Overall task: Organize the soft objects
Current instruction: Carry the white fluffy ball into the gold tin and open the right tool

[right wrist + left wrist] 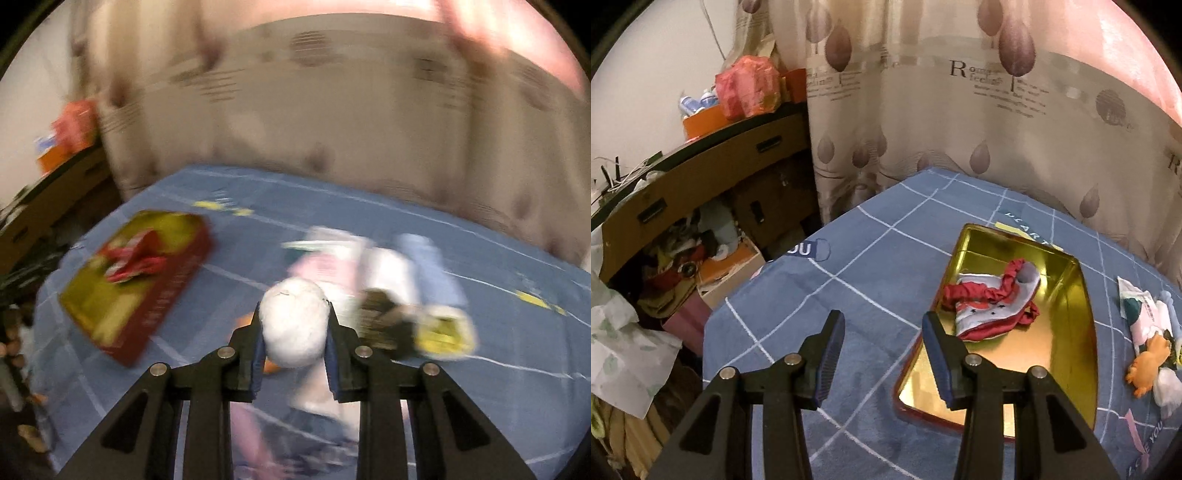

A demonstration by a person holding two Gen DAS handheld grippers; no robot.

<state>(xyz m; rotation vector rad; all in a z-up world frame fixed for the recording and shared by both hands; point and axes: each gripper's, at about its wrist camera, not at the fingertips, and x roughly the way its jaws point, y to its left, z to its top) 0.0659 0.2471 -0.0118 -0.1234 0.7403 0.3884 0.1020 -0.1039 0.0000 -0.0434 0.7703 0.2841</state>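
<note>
Where curtains [960, 122] hang, blue checked cloth [849, 295] covers the table.

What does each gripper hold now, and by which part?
Right gripper: a white soft ball, squeezed at its two sides. Left gripper: open, holding nothing.

Blue checked bedspread [871, 266] under gold tin [1075, 317], soft toys [1148, 354].

Right wrist view motion-blurred, tin [136, 280] smeared, heap of soft things [388, 295] indistinct
</note>
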